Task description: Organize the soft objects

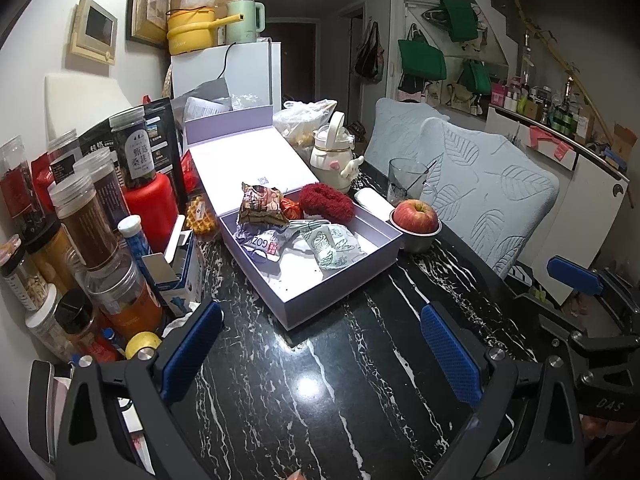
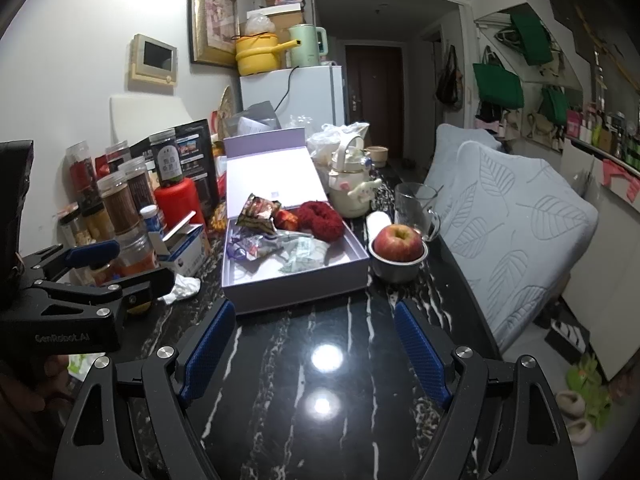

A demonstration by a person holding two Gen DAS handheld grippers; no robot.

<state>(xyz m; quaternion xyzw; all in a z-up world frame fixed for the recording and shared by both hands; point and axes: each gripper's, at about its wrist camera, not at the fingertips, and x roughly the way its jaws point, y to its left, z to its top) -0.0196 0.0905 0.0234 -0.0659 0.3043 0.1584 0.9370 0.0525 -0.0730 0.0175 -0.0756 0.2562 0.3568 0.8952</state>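
An open lavender box (image 1: 344, 296) (image 2: 296, 292) sits mid-table with its lid tipped back. Inside lie a fluffy red scrunchie (image 1: 326, 202) (image 2: 322, 216), a crinkled brown snack packet (image 1: 260, 208) (image 2: 258, 210), a white packet with green print (image 1: 334, 246) (image 2: 300, 260) and a purple-and-white packet (image 1: 260, 242). My left gripper (image 1: 320, 344) hovers open over the black marble table just short of the box, holding nothing. My right gripper (image 2: 316, 348) stands open in the same way, a little to the right. Neither touches the box.
Jars and bottles (image 1: 88, 220) crowd the left side beside a small carton (image 2: 188, 248) and a crumpled tissue (image 2: 182, 286). Right of the box are an apple in a metal bowl (image 1: 416, 216) (image 2: 400, 242), a glass (image 2: 416, 208) and a white kettle (image 1: 332, 152). Cushioned chairs (image 1: 488, 196) line the table's right edge.
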